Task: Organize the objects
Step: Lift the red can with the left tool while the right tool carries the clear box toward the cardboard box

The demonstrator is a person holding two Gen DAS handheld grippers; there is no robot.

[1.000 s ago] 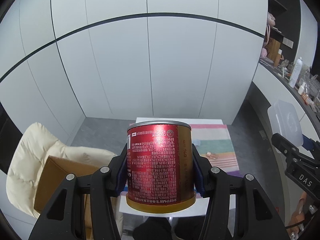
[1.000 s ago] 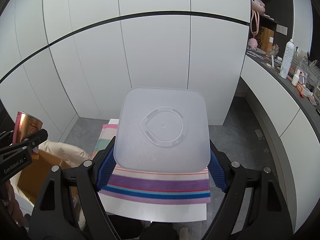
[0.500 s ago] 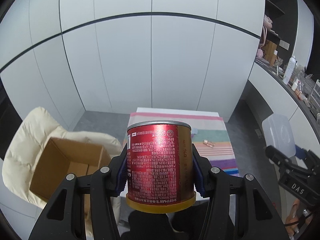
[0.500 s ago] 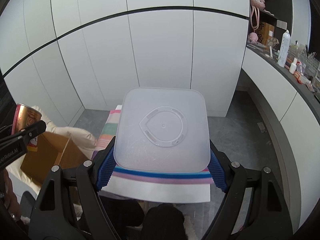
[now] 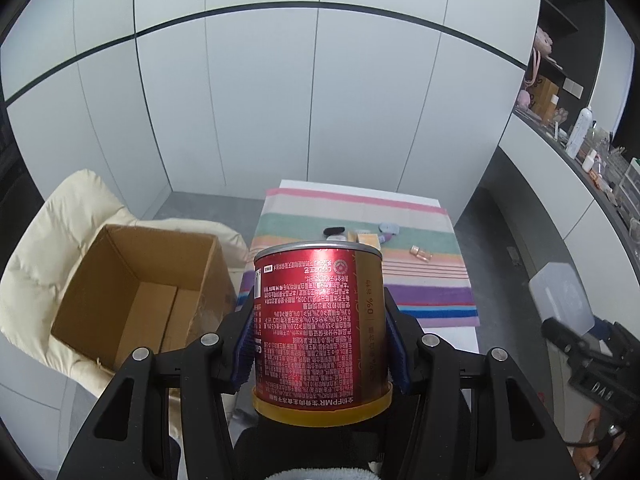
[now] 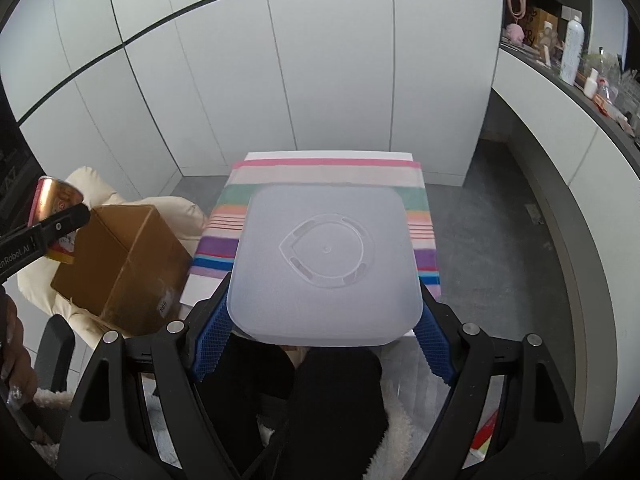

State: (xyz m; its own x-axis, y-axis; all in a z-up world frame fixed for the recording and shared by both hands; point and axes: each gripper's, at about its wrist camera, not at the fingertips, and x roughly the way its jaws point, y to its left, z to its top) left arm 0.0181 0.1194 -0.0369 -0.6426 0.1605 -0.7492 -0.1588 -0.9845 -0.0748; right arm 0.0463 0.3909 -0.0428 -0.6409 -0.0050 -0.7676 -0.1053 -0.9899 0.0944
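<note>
Left claw [image 5: 320, 344]: clamped on the red can [image 5: 318, 320], held upright between its pads.
Right claw [image 6: 324, 334]: clamped on the plastic lid [image 6: 326, 264], held above the striped cloth [image 6: 328, 170].

A home room: white wardrobe doors [image 5: 280, 92], cluttered counter [image 5: 592, 160].

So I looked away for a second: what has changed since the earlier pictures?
Both tongs drew back and up from the striped table: more of it shows, and the cardboard box on the cream cushion has come into fuller view. Nothing was taken or released: the left tongs still clamp the red can, the right tongs the plastic container.
</note>
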